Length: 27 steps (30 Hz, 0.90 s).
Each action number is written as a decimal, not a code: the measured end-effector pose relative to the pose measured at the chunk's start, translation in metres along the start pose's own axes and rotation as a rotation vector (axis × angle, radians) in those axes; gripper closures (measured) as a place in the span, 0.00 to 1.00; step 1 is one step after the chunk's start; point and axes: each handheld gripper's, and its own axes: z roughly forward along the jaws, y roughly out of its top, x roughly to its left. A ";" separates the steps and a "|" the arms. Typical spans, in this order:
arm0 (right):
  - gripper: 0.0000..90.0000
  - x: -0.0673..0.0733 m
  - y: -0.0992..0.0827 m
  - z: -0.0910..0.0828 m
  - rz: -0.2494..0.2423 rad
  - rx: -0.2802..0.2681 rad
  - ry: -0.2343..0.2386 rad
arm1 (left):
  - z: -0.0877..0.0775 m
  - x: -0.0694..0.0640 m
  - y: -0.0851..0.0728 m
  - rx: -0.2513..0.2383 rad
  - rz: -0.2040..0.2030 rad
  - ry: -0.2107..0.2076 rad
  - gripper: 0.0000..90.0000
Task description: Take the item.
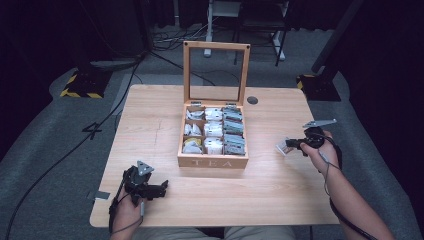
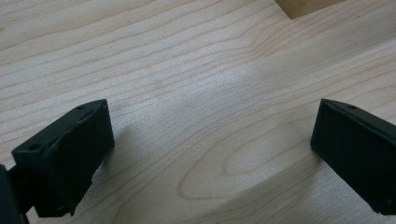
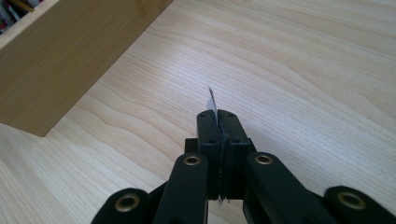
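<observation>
Pinching a thin white paper tea sachet point(image 3: 212, 101) edge-on between its clenched jaws, the right hand-held gripper point(image 1: 295, 145) is hovering low over the pale wooden surface point(image 1: 280, 185), to the right of the open bamboo tea box point(image 1: 212, 161) with its glass-paned lid standing upright. In the high view the sachet point(image 1: 282, 147) is sticking out of the jaw tips toward the box, its flat face roughly upright and its free end pointing left. The box's right wall is lying to the left of the sachet, near but apart from it, with bare surface between them and below. The left hand-held gripper point(image 1: 159, 189) is resting at the near left corner, jaws released and spread wide over bare wood, well apart from the sachet. The right hand is far nearer, so setting the sachet down likely falls to it.
</observation>
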 end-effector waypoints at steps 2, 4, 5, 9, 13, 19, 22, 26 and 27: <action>0.98 -0.001 0.000 0.001 0.013 0.005 -0.001 | 0.000 0.000 0.000 0.000 0.000 0.000 0.00; 0.97 -0.002 -0.001 0.001 0.019 0.008 -0.001 | 0.000 0.000 0.000 0.000 -0.002 0.001 0.00; 0.96 -0.003 -0.001 0.002 0.021 0.014 -0.003 | 0.000 0.000 0.000 0.000 0.000 0.000 0.00; 0.86 -0.005 -0.003 0.003 0.037 0.037 -0.006 | 0.000 0.000 0.000 0.000 -0.002 0.001 0.00; 0.71 -0.008 -0.004 0.003 0.051 0.021 -0.017 | 0.000 0.000 0.000 0.000 0.000 0.000 0.00; 0.62 -0.018 -0.004 -0.002 0.048 -0.005 -0.056 | 0.000 0.000 0.000 0.000 0.001 0.000 0.00; 0.60 -0.020 -0.003 -0.006 0.047 -0.020 -0.063 | 0.000 0.000 0.000 0.000 0.001 0.000 0.00; 0.59 -0.019 -0.003 -0.012 0.039 -0.047 -0.060 | 0.000 0.000 0.000 0.001 -0.002 0.001 0.00; 0.58 -0.018 -0.002 -0.014 0.034 -0.052 -0.058 | 0.000 0.000 0.000 0.001 -0.002 0.002 0.00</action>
